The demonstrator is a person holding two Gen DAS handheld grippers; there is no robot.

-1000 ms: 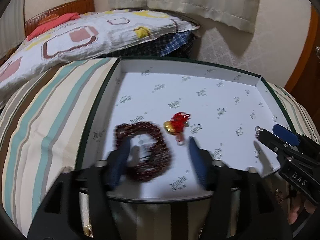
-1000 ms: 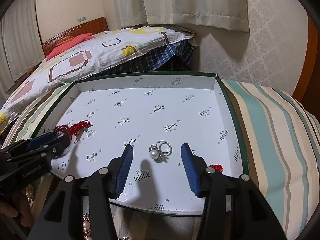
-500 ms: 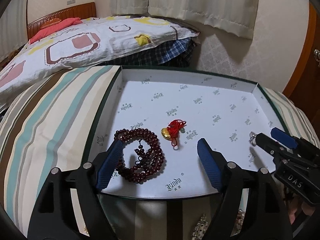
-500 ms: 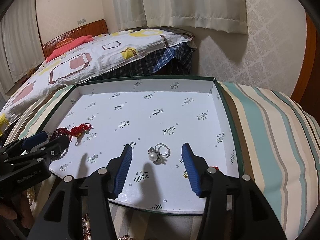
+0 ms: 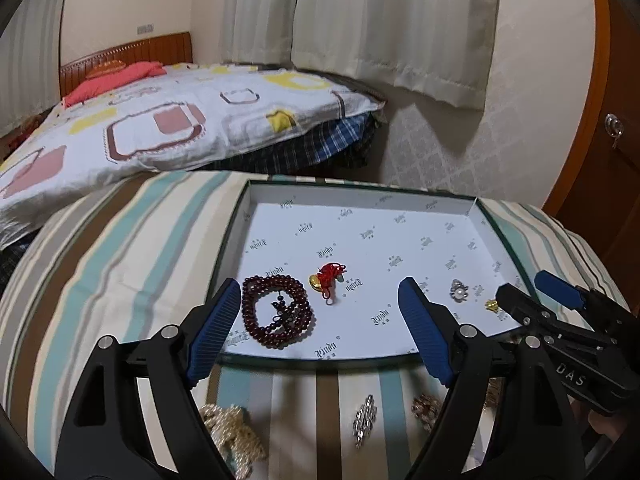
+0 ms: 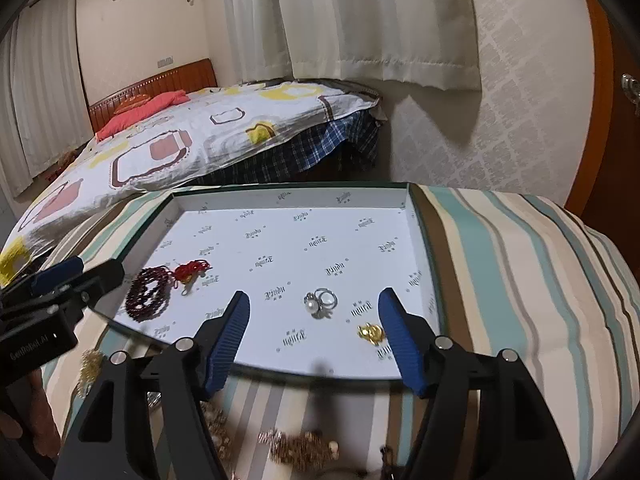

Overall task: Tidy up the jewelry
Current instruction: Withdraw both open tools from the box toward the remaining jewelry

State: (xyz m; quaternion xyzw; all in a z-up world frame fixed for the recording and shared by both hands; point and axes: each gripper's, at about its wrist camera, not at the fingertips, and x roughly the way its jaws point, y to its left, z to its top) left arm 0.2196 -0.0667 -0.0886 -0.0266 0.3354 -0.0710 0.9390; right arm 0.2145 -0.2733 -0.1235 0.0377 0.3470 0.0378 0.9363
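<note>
Both tools held above the near edge of the tray [image 5: 486, 224], nothing gripped. Left tool [image 5: 320, 328] spread wide, blue fingers [image 5: 216, 328] either side of the dark red bead bracelet [image 5: 278, 312] on the tray floor. Just right of the beads, a red knotted charm [image 5: 330, 276] with a gold piece. Right tool [image 6: 314, 338] spread wide too, pearl ring [image 6: 320, 304] between its fingers, small gold trinket [image 6: 370, 332] beside the right one. More gold and silver pieces [image 5: 364, 420] loose on the striped cover [image 5: 120, 248] in front of the tray.
</note>
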